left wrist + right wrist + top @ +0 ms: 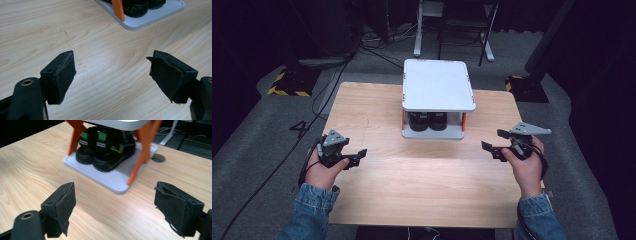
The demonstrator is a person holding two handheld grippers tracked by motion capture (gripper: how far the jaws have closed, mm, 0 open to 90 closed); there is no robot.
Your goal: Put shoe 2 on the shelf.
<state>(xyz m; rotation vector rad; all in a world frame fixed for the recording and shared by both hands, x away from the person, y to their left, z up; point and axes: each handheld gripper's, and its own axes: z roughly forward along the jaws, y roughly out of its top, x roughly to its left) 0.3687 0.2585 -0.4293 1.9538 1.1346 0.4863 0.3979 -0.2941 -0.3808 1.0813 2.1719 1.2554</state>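
Work in hand: a pair of black sandals (105, 147) is stored on the lower shelf of a small white rack (438, 85); a reach toward it is judged to be about to begin.
Sandals, position: side by side, heels toward the person, between the orange posts (75, 135), under the upper shelf, mid-table toward the far edge.
Left gripper (354, 157): held over the wooden table (377, 115) near its left edge, jaws spread wide, nothing between them; well apart from the rack.
Right gripper (494, 142): held near the right edge, jaws likewise wide and empty, aimed at the rack front.
Risk 1: an orange post may be struck by a jaw on entry, since the opening between posts is narrow; the light rack would likely be shoved or tipped.
Risk 2: the upper shelf may be caught from below if a sandal is lifted before being drawn out.
Risk 3: only one sandal, or a loose strap, may be pinched, as the two are pressed together; slippage is then expected.
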